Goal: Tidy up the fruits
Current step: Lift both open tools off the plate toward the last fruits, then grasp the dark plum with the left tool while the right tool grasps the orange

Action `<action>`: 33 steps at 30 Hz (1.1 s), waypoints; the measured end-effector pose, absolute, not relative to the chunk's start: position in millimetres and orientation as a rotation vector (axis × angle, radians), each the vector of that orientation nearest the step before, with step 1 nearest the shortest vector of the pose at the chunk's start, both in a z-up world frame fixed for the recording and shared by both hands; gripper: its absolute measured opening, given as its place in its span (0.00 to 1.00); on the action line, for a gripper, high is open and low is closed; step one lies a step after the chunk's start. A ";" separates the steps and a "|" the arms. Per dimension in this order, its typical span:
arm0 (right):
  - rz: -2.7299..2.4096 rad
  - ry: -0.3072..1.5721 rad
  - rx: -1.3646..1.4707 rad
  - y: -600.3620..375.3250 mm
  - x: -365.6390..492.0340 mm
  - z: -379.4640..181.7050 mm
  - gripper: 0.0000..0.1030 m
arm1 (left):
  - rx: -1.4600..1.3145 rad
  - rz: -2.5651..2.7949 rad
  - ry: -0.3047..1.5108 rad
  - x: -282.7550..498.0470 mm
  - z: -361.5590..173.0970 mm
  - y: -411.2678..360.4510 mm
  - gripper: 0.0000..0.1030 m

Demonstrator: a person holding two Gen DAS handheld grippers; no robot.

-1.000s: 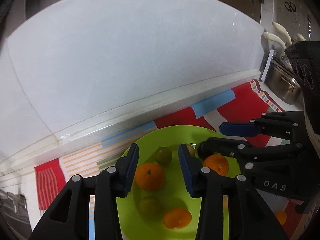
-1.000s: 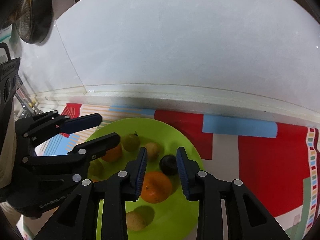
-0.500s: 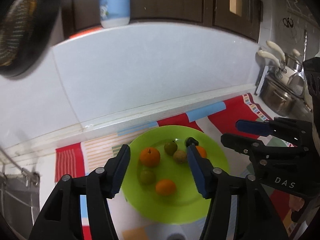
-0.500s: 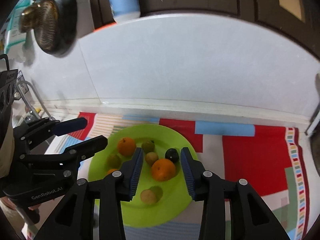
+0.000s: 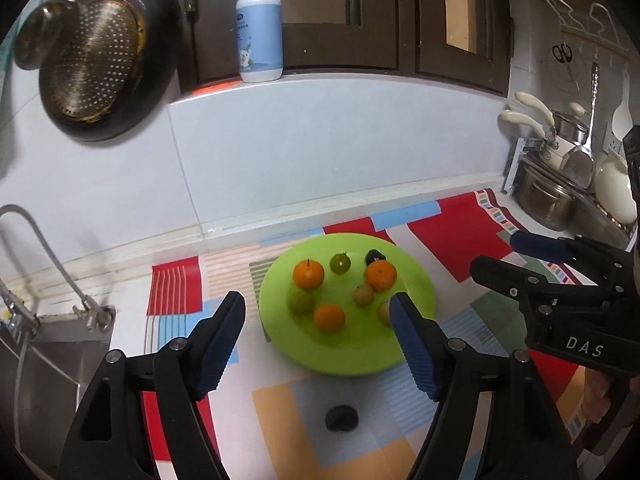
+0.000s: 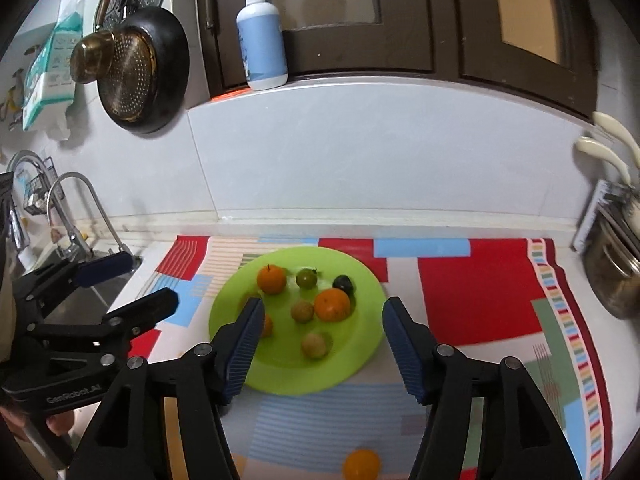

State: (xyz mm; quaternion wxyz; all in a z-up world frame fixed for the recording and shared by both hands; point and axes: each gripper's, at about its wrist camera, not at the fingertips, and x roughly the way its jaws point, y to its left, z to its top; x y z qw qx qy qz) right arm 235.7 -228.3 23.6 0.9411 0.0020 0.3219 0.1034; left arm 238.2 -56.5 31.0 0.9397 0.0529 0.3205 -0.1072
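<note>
A green plate (image 5: pixel 416 280) (image 6: pixel 360 344) on the patterned mat holds several small fruits: oranges (image 5: pixel 308 274) (image 6: pixel 332 304), a green fruit (image 5: pixel 340 263) (image 6: pixel 306 278), a dark fruit (image 5: pixel 375 256) (image 6: pixel 343 283) and tan fruits (image 6: pixel 314 345). A dark fruit (image 5: pixel 341 418) lies on the mat in front of the plate. An orange (image 6: pixel 362 464) lies on the mat near the bottom of the right wrist view. My left gripper (image 5: pixel 318 324) is open and empty above the plate's near side. My right gripper (image 6: pixel 323 328) is open and empty, also above the plate.
The patterned mat (image 6: pixel 480 300) covers the counter. A sink with faucet (image 5: pixel 48 248) is at the left. Pots (image 5: pixel 548 200) stand at the right. A soap bottle (image 6: pixel 262 36) sits on the ledge, and a pan with strainer (image 6: pixel 136 68) hangs on the wall.
Both grippers have pulled back and up from the plate and opened wider. The fruits on the plate have not moved.
</note>
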 end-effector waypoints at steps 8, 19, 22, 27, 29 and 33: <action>0.170 0.703 0.042 -239.5 208.8 10.4 0.65 | 0.123 -0.209 0.673 211.8 19.6 -60.5 0.74; 0.059 0.720 0.041 -248.4 174.9 -19.8 0.65 | 0.129 -0.165 0.707 180.6 -15.7 -51.7 0.74; 0.032 0.703 0.021 -247.1 164.2 -25.9 0.65 | 0.131 -0.155 0.710 172.5 -24.6 -49.7 0.74; 0.008 0.685 0.007 -245.9 151.7 -37.6 0.65 | 0.132 -0.145 0.715 165.5 -37.7 -47.1 0.74; 0.008 0.690 0.019 -246.2 149.6 -42.0 0.65 | 0.137 -0.142 0.718 164.2 -43.1 -46.9 0.74; 0.014 0.714 0.021 -245.4 150.2 -53.2 0.65 | 0.157 -0.142 0.730 166.7 -53.6 -47.9 0.74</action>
